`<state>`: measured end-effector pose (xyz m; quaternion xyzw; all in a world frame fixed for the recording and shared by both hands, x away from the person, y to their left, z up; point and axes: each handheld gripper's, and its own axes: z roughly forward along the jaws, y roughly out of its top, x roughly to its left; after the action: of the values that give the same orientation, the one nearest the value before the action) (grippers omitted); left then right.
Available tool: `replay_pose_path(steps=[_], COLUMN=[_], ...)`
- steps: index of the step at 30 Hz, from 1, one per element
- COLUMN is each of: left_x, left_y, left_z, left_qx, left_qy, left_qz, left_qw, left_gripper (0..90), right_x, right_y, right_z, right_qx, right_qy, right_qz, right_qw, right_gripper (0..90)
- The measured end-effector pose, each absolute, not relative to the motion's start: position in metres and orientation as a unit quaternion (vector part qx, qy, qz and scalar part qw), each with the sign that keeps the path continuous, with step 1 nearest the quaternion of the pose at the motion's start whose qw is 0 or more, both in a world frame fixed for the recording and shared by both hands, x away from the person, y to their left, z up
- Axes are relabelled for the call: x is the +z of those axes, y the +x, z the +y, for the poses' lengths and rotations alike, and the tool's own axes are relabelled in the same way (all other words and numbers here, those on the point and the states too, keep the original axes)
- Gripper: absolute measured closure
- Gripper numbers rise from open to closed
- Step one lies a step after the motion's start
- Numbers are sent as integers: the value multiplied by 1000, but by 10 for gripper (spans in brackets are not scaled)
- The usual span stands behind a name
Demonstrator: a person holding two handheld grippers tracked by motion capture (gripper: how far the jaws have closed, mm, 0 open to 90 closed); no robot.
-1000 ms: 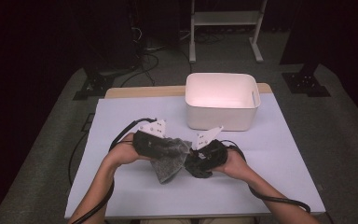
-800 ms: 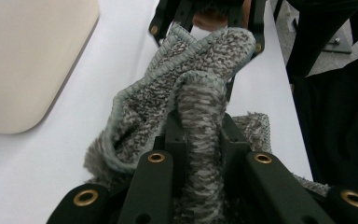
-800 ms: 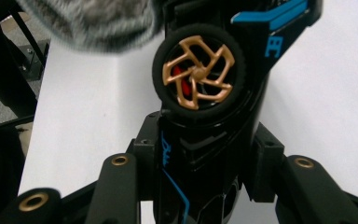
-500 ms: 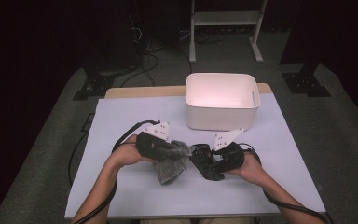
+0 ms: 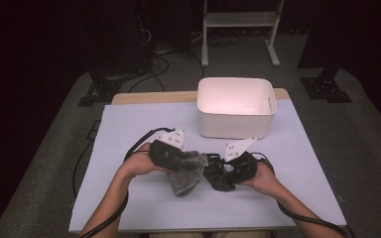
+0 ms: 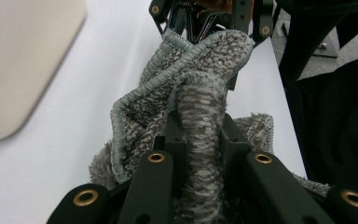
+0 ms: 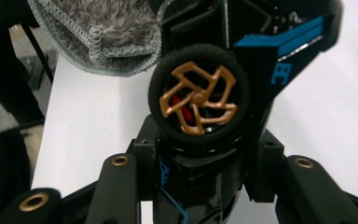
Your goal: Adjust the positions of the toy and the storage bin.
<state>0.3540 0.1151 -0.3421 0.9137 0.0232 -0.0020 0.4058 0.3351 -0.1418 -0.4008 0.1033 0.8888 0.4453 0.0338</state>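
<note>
Bin [image 5: 236, 124] holds nothing; left gripper [image 5: 191, 161] clamps cloth [image 5: 184, 178], right gripper [image 5: 217, 173] clamps toy car [image 7: 200, 107]

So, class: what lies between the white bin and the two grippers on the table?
Nothing: in the high view, bare table separates the white bin from both grippers.

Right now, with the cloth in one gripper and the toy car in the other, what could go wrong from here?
The left gripper pinches only a bunched fold of the grey cloth; most of it hangs loose, so it may slip out while rubbing. The right gripper clamps the black toy car across its body near a wheel; wiping pressure could twist the car in that grip. The two grippers sit close together and could knock each other.
</note>
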Motion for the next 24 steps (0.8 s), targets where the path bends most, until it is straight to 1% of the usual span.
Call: replay_pose_path(steps=[6, 8, 12, 15, 19, 21, 23, 24], left_x=[-325, -326, -336, -339, -336, -335, -333, -331], left_y=[350, 348, 347, 349, 349, 348, 347, 346], left_z=[127, 129, 127, 126, 121, 118, 116, 115], left_qx=[13, 11, 5, 1, -3, -2, -2, -1], left_qy=[910, 909, 917, 913, 915, 917, 918, 918], left_qz=[24, 26, 26, 26, 18, 14, 8, 7], left_qw=[415, 416, 399, 407, 402, 399, 397, 397], left_gripper=[783, 783, 783, 783, 782, 782, 782, 782], right_x=[-393, -394, -402, -406, -403, -398, -394, -393], right_y=[341, 342, 340, 340, 341, 339, 338, 337], right_z=[-123, -118, -114, -116, -119, -122, -125, -127], right_qx=[466, 468, 453, 451, 447, 455, 456, 456], right_qy=[97, 94, 92, 97, 98, 98, 96, 96], right_qz=[879, 878, 887, 887, 889, 885, 885, 885], right_qw=[30, 27, 22, 19, 7, 7, 13, 17], right_gripper=[552, 552, 551, 549, 523, 488, 515, 554])
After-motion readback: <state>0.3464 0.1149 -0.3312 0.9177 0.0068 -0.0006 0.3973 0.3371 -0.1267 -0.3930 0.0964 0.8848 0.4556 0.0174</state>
